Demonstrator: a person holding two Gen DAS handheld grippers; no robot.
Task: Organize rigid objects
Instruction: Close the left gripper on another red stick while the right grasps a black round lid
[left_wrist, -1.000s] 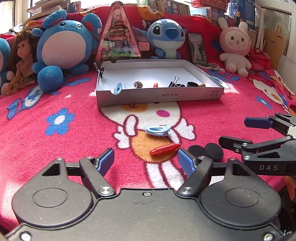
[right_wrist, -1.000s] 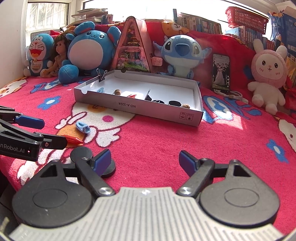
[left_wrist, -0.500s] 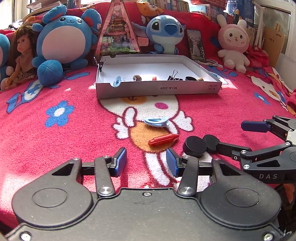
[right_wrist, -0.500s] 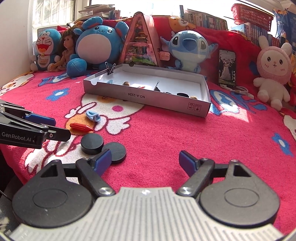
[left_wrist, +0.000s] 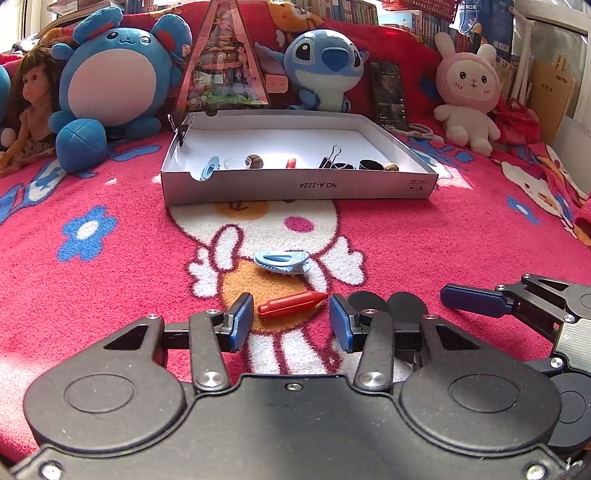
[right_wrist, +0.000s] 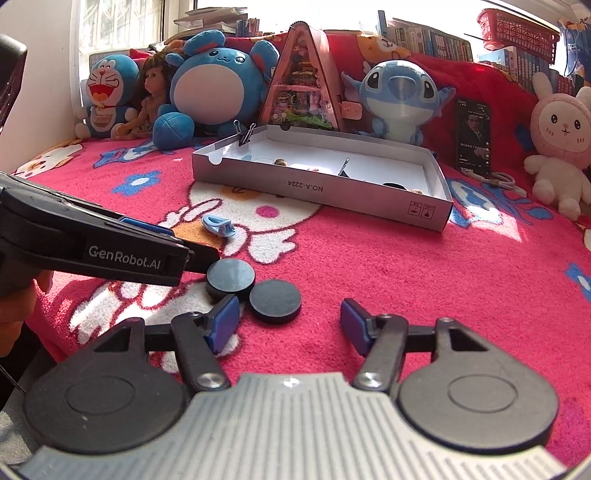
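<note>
4 loose pieces lie on the red blanket in front of the white box: a red crayon, a blue clip just beyond it, and 2 black discs touching each other to the crayon's right.

I have my left gripper lined up on the crayon. Its jaws are part-way apart, one pad at each side of the crayon, and neither pad presses on it yet, so nothing is held. My right gripper is closing at this moment; the nearer disc sits just ahead of its gap, toward the left pad, untouched as far as I can see.

Handling, as I judge it: the crayon is light and stiff, smooth (likely waxy, so it may roll or squirt out of a glancing pinch). I would take it across the thick middle of the barrel, away from the tapered tip. The plush blanket gives underneath, which should let the pads sink in beside it. Each disc looks rigid and flat-topped; I would grip it across its rim, on opposite edges.
</note>
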